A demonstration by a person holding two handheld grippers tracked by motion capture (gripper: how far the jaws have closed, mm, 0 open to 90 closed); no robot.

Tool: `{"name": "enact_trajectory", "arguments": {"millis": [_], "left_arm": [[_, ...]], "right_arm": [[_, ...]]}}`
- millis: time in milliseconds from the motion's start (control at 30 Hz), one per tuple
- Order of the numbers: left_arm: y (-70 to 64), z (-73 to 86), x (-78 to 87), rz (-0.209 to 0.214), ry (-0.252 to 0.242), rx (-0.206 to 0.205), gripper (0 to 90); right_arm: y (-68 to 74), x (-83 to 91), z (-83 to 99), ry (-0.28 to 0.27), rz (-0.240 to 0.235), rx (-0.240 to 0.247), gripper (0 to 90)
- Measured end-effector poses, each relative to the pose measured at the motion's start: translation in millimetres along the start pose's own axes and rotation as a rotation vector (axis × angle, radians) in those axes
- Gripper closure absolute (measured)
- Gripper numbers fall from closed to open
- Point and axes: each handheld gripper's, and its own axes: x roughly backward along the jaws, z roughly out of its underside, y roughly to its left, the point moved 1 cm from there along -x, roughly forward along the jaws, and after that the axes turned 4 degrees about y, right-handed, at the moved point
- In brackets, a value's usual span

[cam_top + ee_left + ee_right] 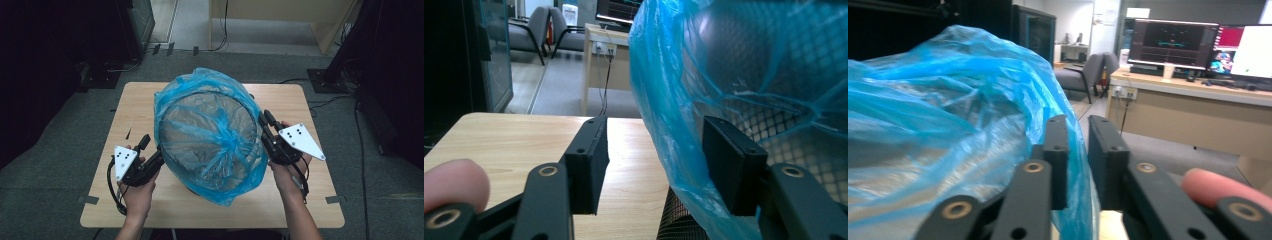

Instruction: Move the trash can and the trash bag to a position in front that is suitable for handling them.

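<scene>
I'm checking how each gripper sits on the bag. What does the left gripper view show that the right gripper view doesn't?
Left gripper view: the wooden table, the black mesh bin through the blue bag, and the left gripper open, the bag's edge hanging between its jaws.

Right gripper view: computer monitors on a desk, and the right gripper with jaws close together, a narrow gap left, the bag beside them.

Both: the blue bag, black jaws and grey chairs behind.

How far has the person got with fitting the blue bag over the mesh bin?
Done: the blue bag already drapes over the mesh bin and covers its rim from above. In hand: the right gripper has its jaws nearly closed on the bag's edge, while the left gripper stands open around the plastic. Left: the bag looks loose and crumpled, so it probably needs pulling down and smoothing.
</scene>
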Motion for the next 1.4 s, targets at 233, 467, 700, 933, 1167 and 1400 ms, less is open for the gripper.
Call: {"name": "enact_trajectory", "arguments": {"millis": [233, 467, 700, 933, 1167, 1400], "left_arm": [[-2.3, 3.8, -7.9, -0.024, 0.002, 0.0, 50.9], [-9.6, 1.9, -22.2, -0.084, -0.001, 0.011, 54.5], [-18.1, -1.5, -48.0, -0.076, -0.004, 0.032, 63.8], [-12.9, -8.3, -73.0, -0.076, 0.018, 0.04, 63.2], [-8.8, -10.9, -90.7, -0.126, 0.022, 0.002, 61.8], [-3.8, 12.3, -94.5, -0.137, 0.056, 0.002, 69.2]], "right_arm": [[6.0, -13.8, 16.8, 0.012, 0.001, -0.033, 86.8], [7.6, -20.0, 26.2, 0.009, -0.015, -0.101, 87.4], [7.6, -21.1, 31.5, -0.007, 0.051, -0.13, 90.0], [5.8, -17.5, 39.4, -0.009, 0.102, -0.145, 90.0], [9.9, -18.2, 51.0, -0.017, 0.159, -0.112, 90.0], [10.4, -17.6, 67.9, -0.007, 0.197, -0.083, 90.0]]}}
